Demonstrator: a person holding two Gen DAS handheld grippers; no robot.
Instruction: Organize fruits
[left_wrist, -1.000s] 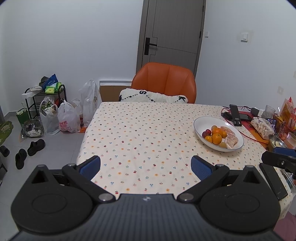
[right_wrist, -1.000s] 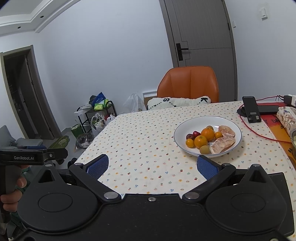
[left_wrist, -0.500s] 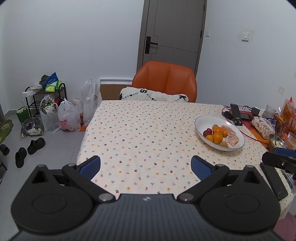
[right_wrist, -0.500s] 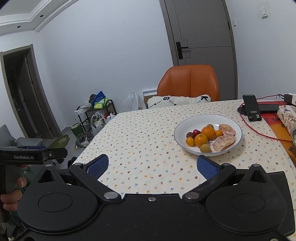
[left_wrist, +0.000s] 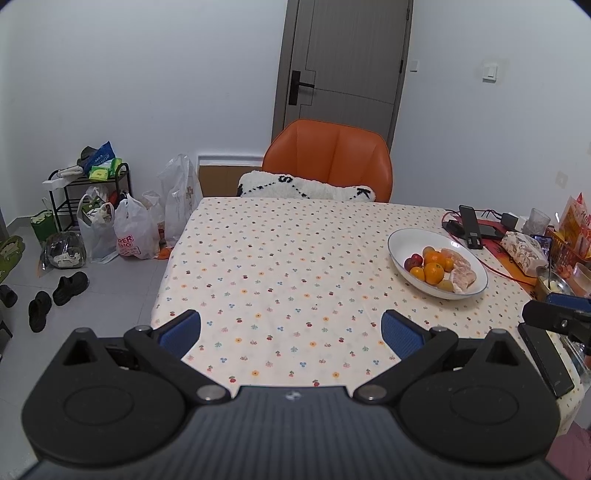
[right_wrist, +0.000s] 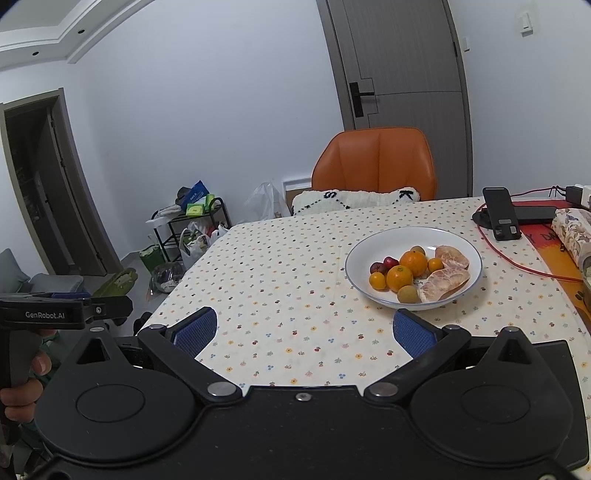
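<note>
Both grippers hover above the near edge of the table (left_wrist: 280, 258), nothing between the fingers. Left gripper (left_wrist: 291, 328): blue pads spread wide, over bare patterned tablecloth. Right gripper (right_wrist: 304, 328): pads equally spread, its right pad just short of the near rim of the white bowl (right_wrist: 413, 232) in that view.

The bowl sits on the right half of the table, well apart from the left gripper, near the right one. All the fruit is inside it:
- two larger oranges (right_wrist: 413, 263) touching each other in the middle
- two small oranges – one at the left front (right_wrist: 377, 280), one (right_wrist: 434, 264) right of the larger pair
- two small dark red fruits (right_wrist: 384, 264) at the left rear
- a yellow-green round fruit (right_wrist: 407, 294) at the front, another partly hidden behind the oranges
- two peeled pomelo pieces (right_wrist: 445, 282) on the right side, one behind the other

Behind the bowl: a dark phone stand (right_wrist: 500, 216) and a red cable (right_wrist: 517, 264) trailing across the cloth. An orange chair (left_wrist: 328, 162) is tucked in at the far side, with a white cushion on its seat.

From the right wrist view, the left gripper's handle shows at the left edge, with a hand (right_wrist: 22, 384) wrapped around the grip. From the left wrist view only part of the right unit shows at the right edge – too little to read there.
</note>
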